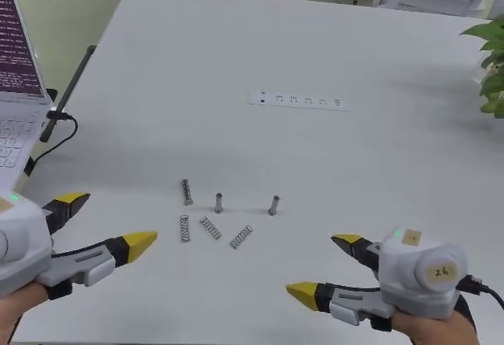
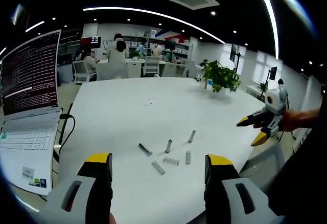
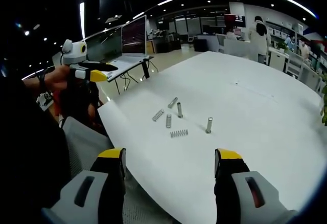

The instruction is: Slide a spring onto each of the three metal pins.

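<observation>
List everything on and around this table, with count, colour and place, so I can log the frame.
table: one, white, bearing everything below.
metal pins: three, grey, in a row mid-table; two upright, the leftmost tilted or lying.
springs: three, silvery, lying loose just in front of the pins.
power strip: one, white, farther back on the table.
laptop: one, silver, screen lit, at the left edge.
cable: one, black, beside the laptop.
plant: one, green, at the right edge.
left tongs: one pair, yellow-tipped, open, near left.
right tongs: one pair, yellow-tipped, open, near right.
</observation>
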`<state>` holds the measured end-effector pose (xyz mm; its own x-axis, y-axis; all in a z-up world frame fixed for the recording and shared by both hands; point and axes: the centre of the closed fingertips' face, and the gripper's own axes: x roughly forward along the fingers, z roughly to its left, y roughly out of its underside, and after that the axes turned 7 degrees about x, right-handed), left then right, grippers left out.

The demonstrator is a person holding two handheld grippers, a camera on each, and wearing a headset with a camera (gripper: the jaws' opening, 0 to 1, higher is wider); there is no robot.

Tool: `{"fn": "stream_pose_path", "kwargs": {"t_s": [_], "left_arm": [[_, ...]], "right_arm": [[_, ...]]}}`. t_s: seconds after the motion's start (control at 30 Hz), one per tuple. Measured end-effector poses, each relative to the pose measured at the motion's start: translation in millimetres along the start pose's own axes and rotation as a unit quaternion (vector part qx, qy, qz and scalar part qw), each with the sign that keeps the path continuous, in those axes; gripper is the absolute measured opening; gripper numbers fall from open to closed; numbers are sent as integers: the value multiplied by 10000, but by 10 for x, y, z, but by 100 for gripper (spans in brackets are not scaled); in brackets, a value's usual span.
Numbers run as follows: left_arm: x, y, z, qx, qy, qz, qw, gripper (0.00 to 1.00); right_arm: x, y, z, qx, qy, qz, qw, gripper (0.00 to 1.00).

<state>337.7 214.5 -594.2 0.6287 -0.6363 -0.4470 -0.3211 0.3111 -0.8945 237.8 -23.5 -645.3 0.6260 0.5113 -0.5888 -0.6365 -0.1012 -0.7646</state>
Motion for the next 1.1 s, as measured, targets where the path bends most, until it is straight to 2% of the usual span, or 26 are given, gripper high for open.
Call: {"fn": "stream_pose_path", "kwargs": {"t_s": [0.47,0.9,1.1], "left_arm": [[95,-34,63,4,56,7,10000,68],[351,-68,128,13,114,39,9999,67],[434,-93,220,-82,46,7,10000,67]], "right_arm": [[-3,-19,-26,0,29,11,10000,69],[-1,-48,-52,17,50,17,10000,69],[-8,-45,-79,63,69,11,10000,69]]}}
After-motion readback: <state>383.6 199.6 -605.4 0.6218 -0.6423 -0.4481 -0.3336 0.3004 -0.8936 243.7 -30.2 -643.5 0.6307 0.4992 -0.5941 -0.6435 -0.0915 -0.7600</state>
